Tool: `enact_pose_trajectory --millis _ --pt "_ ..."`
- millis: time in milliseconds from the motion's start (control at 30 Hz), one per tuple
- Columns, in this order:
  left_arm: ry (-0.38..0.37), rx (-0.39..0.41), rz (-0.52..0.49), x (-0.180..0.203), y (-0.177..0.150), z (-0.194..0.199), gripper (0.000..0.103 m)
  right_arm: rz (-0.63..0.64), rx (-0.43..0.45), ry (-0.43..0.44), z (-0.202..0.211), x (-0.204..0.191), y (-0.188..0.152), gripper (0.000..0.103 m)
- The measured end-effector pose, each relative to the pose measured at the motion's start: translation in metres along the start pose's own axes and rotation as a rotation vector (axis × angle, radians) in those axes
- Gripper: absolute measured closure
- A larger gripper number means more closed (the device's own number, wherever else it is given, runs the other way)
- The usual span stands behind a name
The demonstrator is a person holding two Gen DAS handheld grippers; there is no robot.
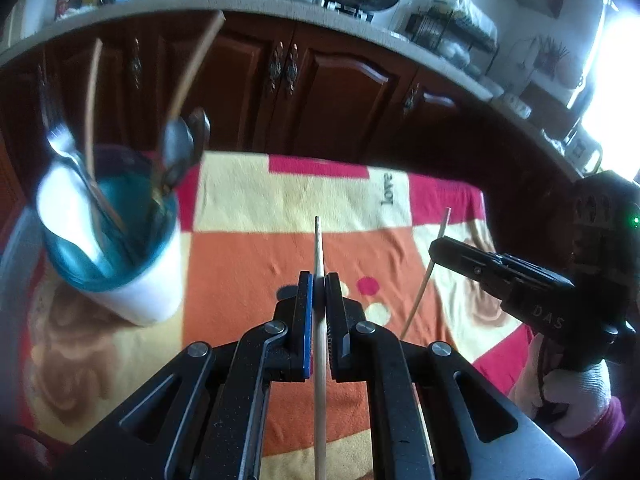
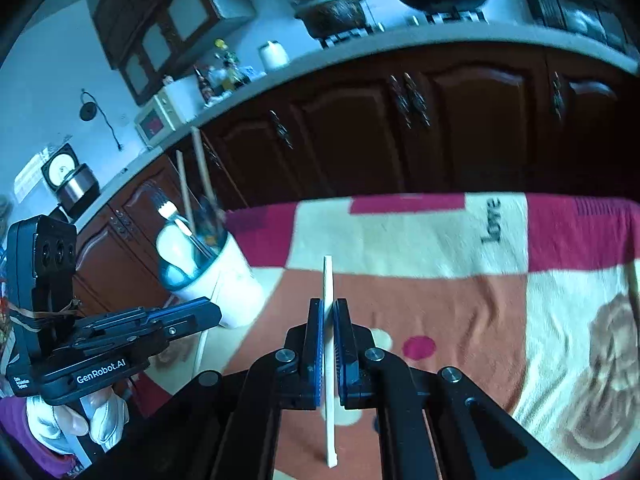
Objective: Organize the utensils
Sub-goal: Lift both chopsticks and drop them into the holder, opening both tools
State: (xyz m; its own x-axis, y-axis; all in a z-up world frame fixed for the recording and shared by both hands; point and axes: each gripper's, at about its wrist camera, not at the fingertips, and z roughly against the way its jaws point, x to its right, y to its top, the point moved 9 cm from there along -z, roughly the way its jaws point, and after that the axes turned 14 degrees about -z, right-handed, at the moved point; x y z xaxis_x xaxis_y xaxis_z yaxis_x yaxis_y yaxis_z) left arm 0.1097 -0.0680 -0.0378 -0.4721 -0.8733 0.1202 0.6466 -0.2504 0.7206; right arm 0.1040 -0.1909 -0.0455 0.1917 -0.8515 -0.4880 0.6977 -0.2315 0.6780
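Pale wood shows between the pads of my left claw [image 1: 319,288]: a thin, round, light-coloured chopstick [image 1: 319,360] is clamped there, running straight ahead along the fingers with its pointed tip above the orange patch of the blanket. My right claw [image 2: 330,314] is closed on a second pale, flat-sided chopstick [image 2: 329,360], which stands nearly upright in its own view and slants behind the claw in the left wrist view. Both claws hang over the tabletop, which is covered by a patchwork fleece blanket in orange, cream and pink [image 1: 248,264] with the word "love" on a cream square. On the blanket, ahead and to my left, stands a white cylindrical plastic utensil cup with a teal inner rim [image 1: 132,284]. In it I see a metal fork [image 1: 60,140], metal spoons [image 1: 178,148] and two more wooden chopsticks [image 1: 196,64] leaning outwards. Dark brown wooden cabinets [image 1: 320,80] run behind the tabletop.
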Motion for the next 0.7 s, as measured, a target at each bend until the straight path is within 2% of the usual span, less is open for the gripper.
enact_pose_trajectory --millis 400,600,700 --pt "0.090 0.118 0.025 -0.057 0.036 0.063 0.098 0.114 0.050 0.116 0.015 -0.100 0.033 0.099" --pt "0.161 0.194 0.037 -0.105 0.063 0.089 0.098 0.157 0.086 0.182 0.015 -0.150 0.052 0.099" --pt "0.173 0.226 0.055 -0.130 0.074 0.091 0.098 0.156 0.106 0.211 0.008 -0.169 0.062 0.099"
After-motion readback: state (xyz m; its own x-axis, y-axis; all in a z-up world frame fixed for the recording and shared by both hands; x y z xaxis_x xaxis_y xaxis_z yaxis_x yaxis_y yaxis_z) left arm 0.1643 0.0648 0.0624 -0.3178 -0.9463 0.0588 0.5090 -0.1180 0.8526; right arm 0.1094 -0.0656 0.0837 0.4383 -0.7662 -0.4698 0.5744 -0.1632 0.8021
